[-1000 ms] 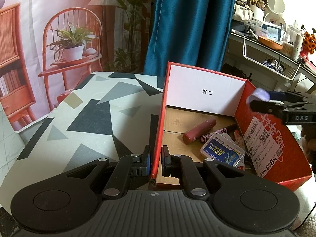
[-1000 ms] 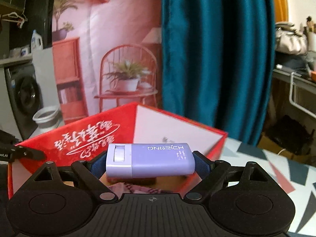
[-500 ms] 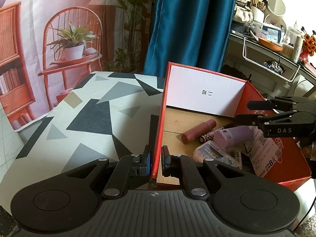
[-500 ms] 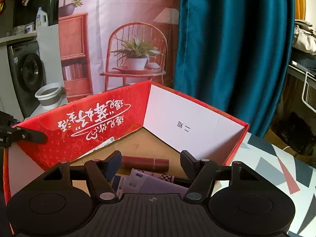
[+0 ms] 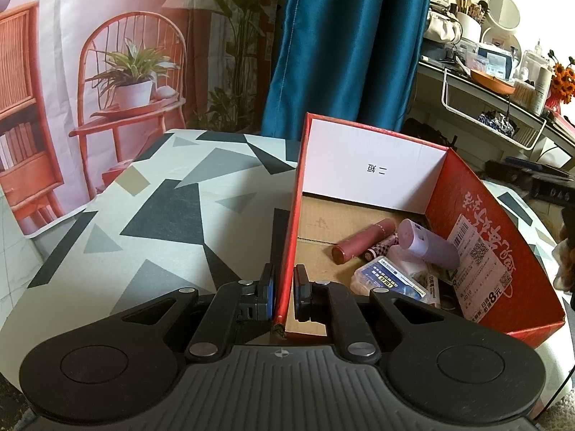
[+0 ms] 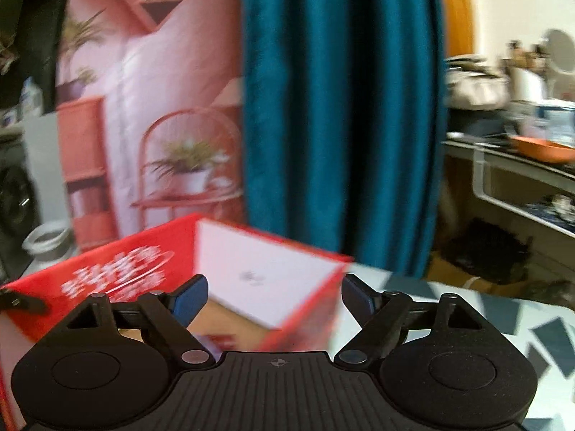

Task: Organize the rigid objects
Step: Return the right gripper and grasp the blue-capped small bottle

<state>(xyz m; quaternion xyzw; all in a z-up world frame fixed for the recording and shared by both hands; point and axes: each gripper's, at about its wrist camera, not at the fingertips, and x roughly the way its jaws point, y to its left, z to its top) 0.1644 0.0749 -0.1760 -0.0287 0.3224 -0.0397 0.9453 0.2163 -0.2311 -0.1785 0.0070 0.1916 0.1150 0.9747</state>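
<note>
A red cardboard box (image 5: 485,222) stands open on the patterned table. Inside lie a lilac power bank (image 5: 429,244), a dark pink lipstick tube (image 5: 363,246), a checkered tube (image 5: 382,248) and a blue-labelled clear case (image 5: 390,280). My left gripper (image 5: 284,287) is shut on the box's left wall near its front corner. My right gripper (image 6: 275,296) is open and empty, above and to the right of the box (image 6: 266,269); this view is blurred.
The table (image 5: 143,215) with grey and black triangles stretches left of the box. A teal curtain (image 5: 345,43) hangs behind. A cluttered shelf (image 5: 503,82) stands at the right. A printed backdrop (image 5: 107,72) with a red chair is at the left.
My right gripper opened and let go of the lilac power bank, which now lies in the box. The right gripper has drawn back up and to the right. The left gripper has not moved.
</note>
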